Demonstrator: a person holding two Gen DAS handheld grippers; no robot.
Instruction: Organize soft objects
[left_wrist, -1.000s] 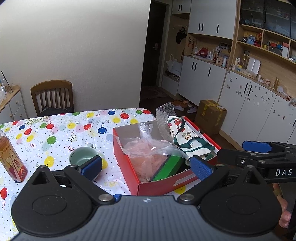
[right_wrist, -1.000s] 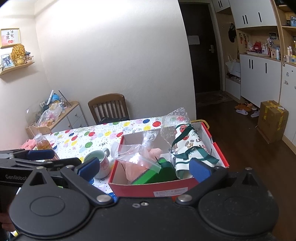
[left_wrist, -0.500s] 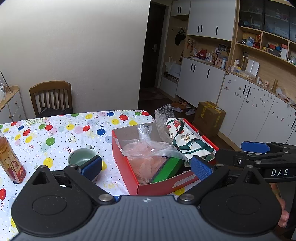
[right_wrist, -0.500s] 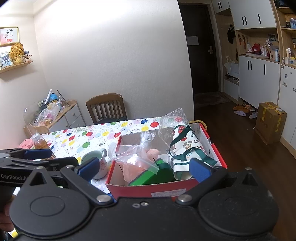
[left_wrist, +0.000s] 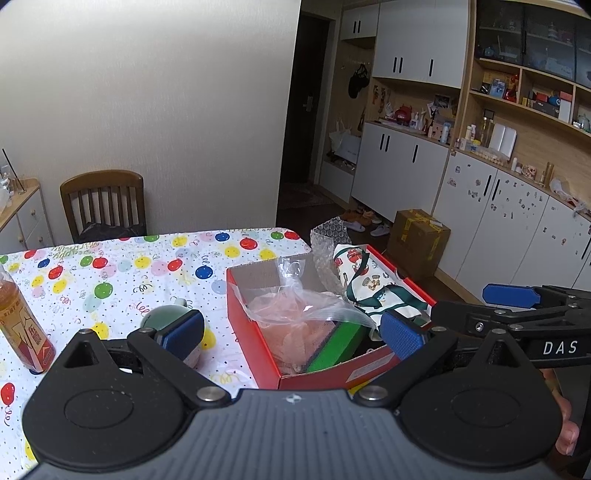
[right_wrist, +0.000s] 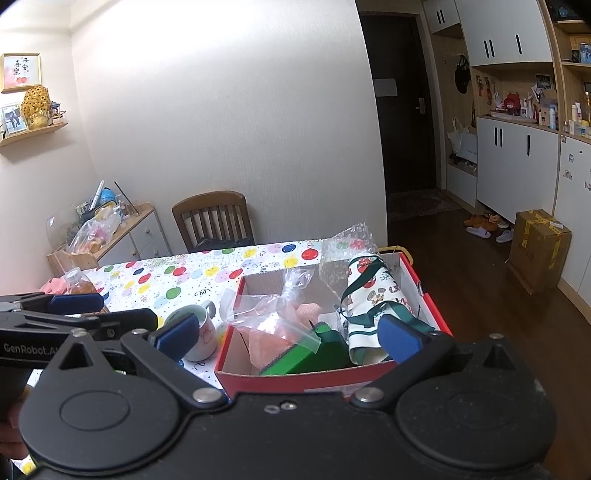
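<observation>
Compared with one second ago almost nothing changes: the red box (left_wrist: 332, 369) sits slightly lower in both views, so I only back away a little. My left gripper (left_wrist: 291, 332) and right gripper (right_wrist: 288, 334) stay wide and empty. The pink bag (right_wrist: 273, 325), green sponge (right_wrist: 295, 360) and patterned cloth (right_wrist: 369, 295) lie inside the box, lower middle of the frame; I judge the sorting nearly finished.
</observation>
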